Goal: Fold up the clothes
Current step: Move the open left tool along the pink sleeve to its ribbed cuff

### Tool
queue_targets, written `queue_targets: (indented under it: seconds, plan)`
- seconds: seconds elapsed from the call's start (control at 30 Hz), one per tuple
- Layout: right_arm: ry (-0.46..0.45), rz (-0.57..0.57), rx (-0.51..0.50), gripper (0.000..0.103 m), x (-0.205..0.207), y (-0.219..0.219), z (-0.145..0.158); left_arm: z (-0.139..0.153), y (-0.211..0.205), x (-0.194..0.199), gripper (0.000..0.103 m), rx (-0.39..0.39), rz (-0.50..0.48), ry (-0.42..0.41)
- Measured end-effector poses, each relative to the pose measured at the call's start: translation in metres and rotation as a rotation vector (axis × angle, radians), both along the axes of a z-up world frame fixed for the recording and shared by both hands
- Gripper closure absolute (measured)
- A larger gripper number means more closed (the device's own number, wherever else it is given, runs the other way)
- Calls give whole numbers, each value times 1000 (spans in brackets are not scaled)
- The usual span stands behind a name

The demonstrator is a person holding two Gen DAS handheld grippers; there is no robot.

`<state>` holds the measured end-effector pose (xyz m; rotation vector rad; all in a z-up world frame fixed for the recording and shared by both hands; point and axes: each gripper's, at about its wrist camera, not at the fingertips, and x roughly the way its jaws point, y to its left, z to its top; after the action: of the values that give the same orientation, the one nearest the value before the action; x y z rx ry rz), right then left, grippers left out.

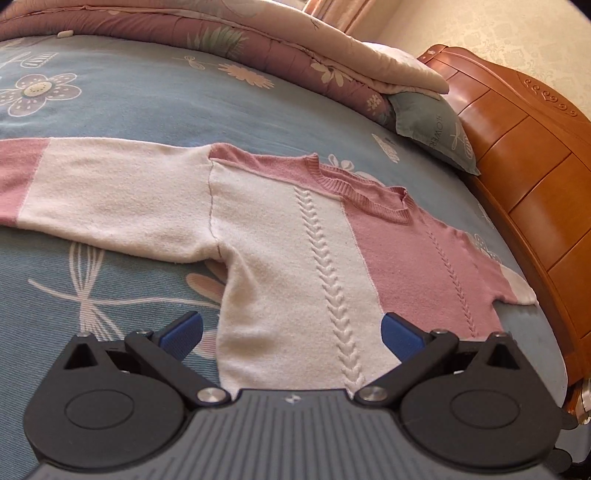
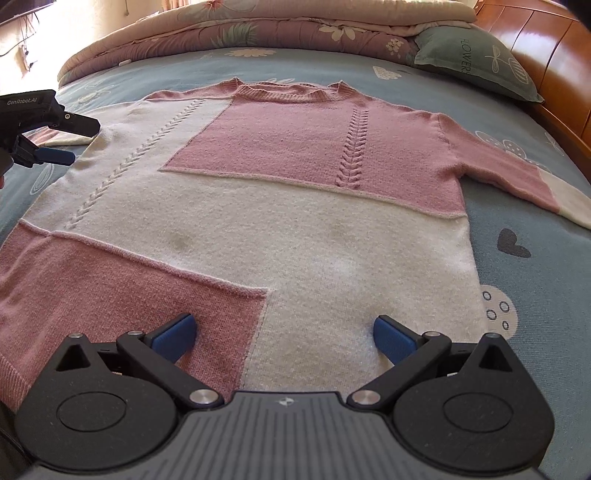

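A pink and cream knit sweater (image 2: 280, 206) lies flat and spread out on the bed, collar at the far side, both sleeves stretched outward. In the left wrist view the sweater (image 1: 295, 236) shows its left sleeve reaching to the left edge. My left gripper (image 1: 291, 330) hovers open over the cream side panel below the armpit, nothing between its blue pads. It also shows as the left gripper (image 2: 75, 142) at the left edge of the right wrist view. My right gripper (image 2: 284, 334) stands open above the hem, empty.
The bed sheet (image 2: 524, 280) is blue-grey with flower prints. A folded quilt (image 2: 258, 26) runs along the far side, a grey-green pillow (image 2: 476, 62) lies by the wooden headboard (image 1: 528, 177). The bed edge drops off at the right in the left wrist view.
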<state>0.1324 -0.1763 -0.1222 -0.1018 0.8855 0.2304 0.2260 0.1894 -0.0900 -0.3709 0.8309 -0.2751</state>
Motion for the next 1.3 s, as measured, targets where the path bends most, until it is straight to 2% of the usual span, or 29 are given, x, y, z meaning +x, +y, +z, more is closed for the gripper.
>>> queue_targets:
  seconds: [0.07, 0.17, 0.3, 0.43, 0.63, 0.9, 1.1, 1.17, 1.3]
  plan:
    - [-2, -2, 1, 0, 0, 0, 0, 4, 23, 1, 1, -32, 55, -6]
    - [-2, -3, 0, 0, -1, 0, 0, 2, 68, 10, 1, -141, 177, 9]
    - [0, -4, -1, 0, 0, 1, 0, -12, 134, 17, 1, -280, 374, 28]
    - [3, -4, -2, 0, 0, 1, 1, -32, 186, 17, 1, -374, 538, 50]
    - [5, -12, -2, 0, 0, 2, 1, -50, 222, 19, 1, -503, 604, -16]
    - [11, -22, -3, 0, 2, 3, 1, -48, 233, 52, 1, -438, 625, -68]
    - [14, -27, -4, 0, 3, 3, 1, -49, 241, 54, 1, -470, 686, -110]
    - [15, -27, -4, 0, 4, 3, 1, -48, 235, 55, 1, -416, 661, -130]
    - [23, -25, -6, 0, 4, 3, 1, -48, 244, 67, 1, -368, 719, -166]
